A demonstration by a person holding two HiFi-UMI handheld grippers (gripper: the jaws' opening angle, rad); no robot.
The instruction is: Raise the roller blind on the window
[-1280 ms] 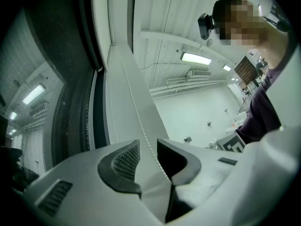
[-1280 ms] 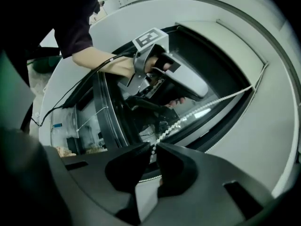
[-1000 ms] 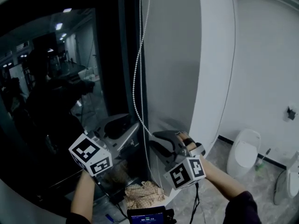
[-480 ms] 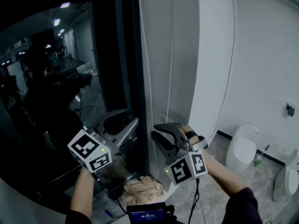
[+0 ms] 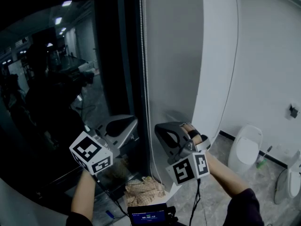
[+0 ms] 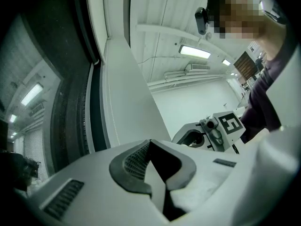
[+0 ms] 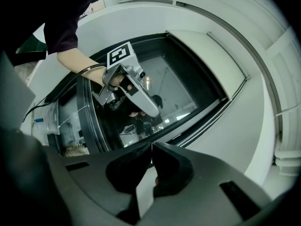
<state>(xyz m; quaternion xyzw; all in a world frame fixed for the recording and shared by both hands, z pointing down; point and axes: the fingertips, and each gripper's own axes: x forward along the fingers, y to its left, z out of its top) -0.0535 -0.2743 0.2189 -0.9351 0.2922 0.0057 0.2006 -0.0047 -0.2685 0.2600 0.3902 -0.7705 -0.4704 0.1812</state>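
The bead chain (image 5: 146, 79) of the blind is seen hanging down the frame betw. the dark window (image 5: 70, 79) and a grey panel (image 5: 174, 55) (whether that panel is the blind itself can't be told). The right gripper (image 7: 151, 150) has just been closed, w/ a thin strand of chain pinched at its jaw tips. The left gripper (image 6: 150, 144) has also just been clenched, nothing seen betw. its jaws; it is held just left of the chain.
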